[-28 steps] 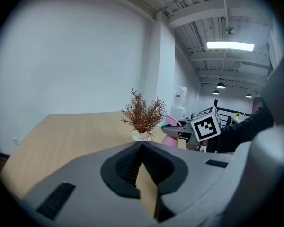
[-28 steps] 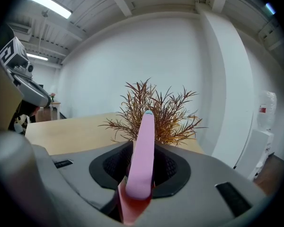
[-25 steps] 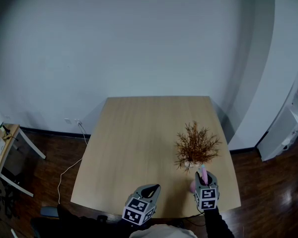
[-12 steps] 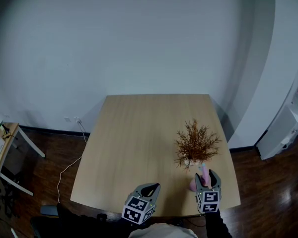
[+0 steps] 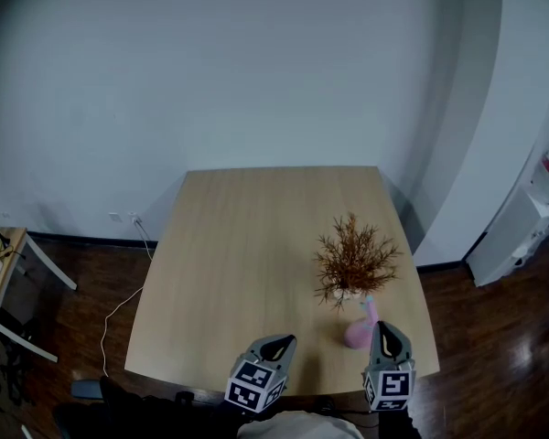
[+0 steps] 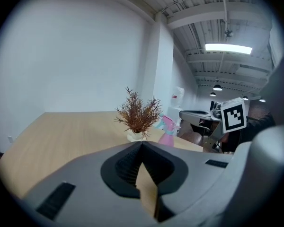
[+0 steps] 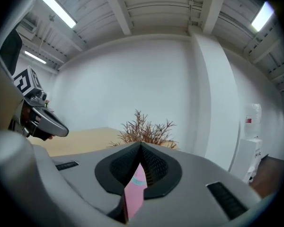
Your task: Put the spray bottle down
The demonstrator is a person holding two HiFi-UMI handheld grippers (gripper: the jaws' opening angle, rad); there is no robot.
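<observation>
The pink spray bottle [image 5: 359,332] stands upright on the wooden table [image 5: 247,236], near its front right edge and just in front of the dried plant in a white pot [image 5: 355,262]. My right gripper [image 5: 385,329] hovers just behind and to the right of the bottle, shut and holding nothing. In the right gripper view the bottle [image 7: 135,188] shows pink through the gap below the closed jaws of the right gripper [image 7: 141,145]. My left gripper [image 5: 276,344] rests at the table's front edge, also shut and empty. The left gripper view shows that gripper [image 6: 142,143], the bottle [image 6: 168,134] and the plant [image 6: 137,115].
A small side table [image 5: 0,273] stands on the dark floor at far left, with a cable [image 5: 119,314] trailing from the wall. A white appliance [image 5: 522,236] is at the right wall. The table's left and far parts are bare wood.
The right gripper has let go of the spray bottle, drawn back toward the near edge and risen. The bottle now stands alone on the table. The left gripper has stayed put.
</observation>
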